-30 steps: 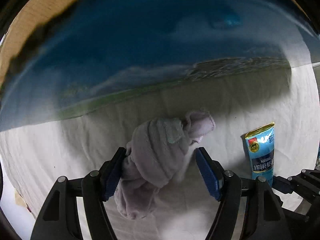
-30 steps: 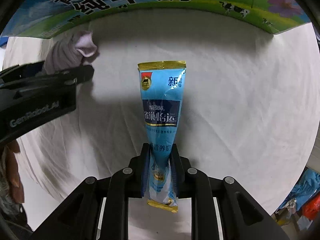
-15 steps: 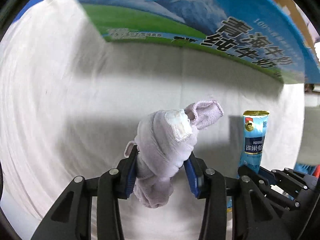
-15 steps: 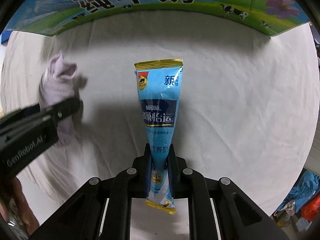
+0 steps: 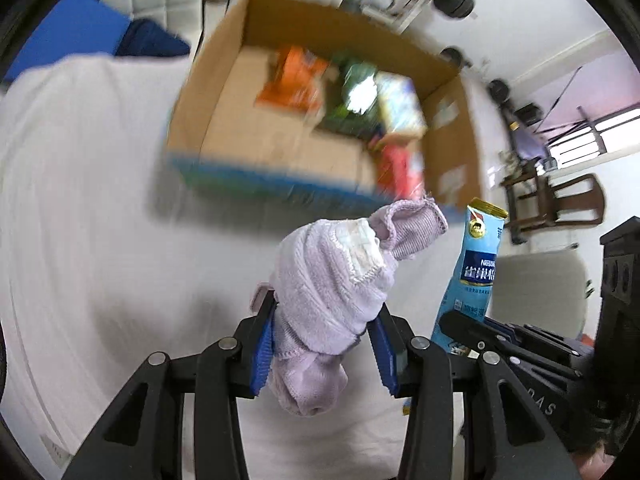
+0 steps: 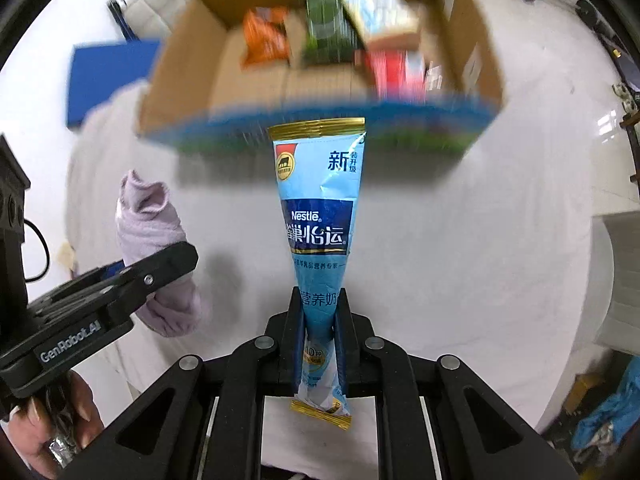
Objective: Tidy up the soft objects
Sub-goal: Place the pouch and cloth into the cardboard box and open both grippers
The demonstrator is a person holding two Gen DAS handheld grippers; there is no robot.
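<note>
My left gripper [image 5: 324, 344] is shut on a rolled pale-purple sock [image 5: 336, 280] and holds it above the white cloth. The sock also shows in the right wrist view [image 6: 152, 232], with the left gripper [image 6: 160, 268] at the left. My right gripper [image 6: 320, 320] is shut on a blue Nestle milk-powder pouch [image 6: 320, 208], held upright; the pouch appears at the right in the left wrist view [image 5: 476, 268]. An open cardboard box [image 5: 216, 120] lies ahead of both grippers, blurred; it also shows in the right wrist view [image 6: 188, 80].
The box holds several packets, orange [image 6: 264, 36], green [image 6: 328, 28] and red [image 6: 396, 72]. A white cloth [image 5: 100, 200] covers the table. A blue board [image 6: 108, 76] lies behind the box at the left. Chairs [image 5: 560, 200] stand at the far right.
Both grippers have risen with their loads. The box's printed side filled the view before; now I see into its open top.
</note>
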